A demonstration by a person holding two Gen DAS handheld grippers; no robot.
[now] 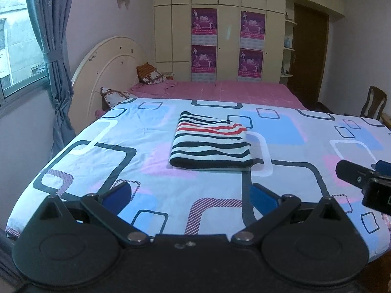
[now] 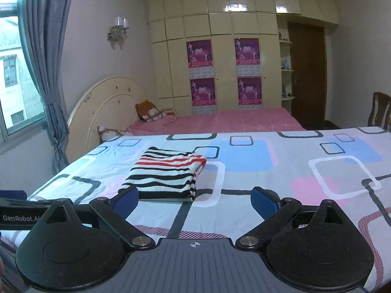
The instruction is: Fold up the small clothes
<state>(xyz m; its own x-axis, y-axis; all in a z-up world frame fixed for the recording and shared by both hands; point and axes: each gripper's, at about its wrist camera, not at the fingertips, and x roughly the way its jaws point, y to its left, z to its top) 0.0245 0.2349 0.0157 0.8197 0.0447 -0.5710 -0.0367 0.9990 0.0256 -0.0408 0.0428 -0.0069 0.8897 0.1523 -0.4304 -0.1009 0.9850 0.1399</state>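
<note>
Folded striped garment (image 1: 210, 144) flat on bedsheet (image 1: 97, 151), long axis probably front-to-back; both grippers' fingers (image 1: 117, 195) (image 2: 265, 201) spread, empty.

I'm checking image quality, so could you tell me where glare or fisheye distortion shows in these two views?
Left wrist: wardrobe top panels show glare, curtain bows; striped garment sharp. Right wrist: glare on wardrobe tops, window bright, corners vignetted.

Patterned sheet (image 1: 281, 131) with squares covers near surface. Behind it, pink bed (image 1: 239, 90) with cream headboard (image 1: 110, 61), pillows (image 1: 149, 74) at head. Cream wardrobe (image 1: 227, 24) carries four purple posters (image 1: 204, 22). Grey curtain (image 1: 53, 48) beside window (image 1: 14, 36); wooden chair (image 1: 374, 102) far right
</note>
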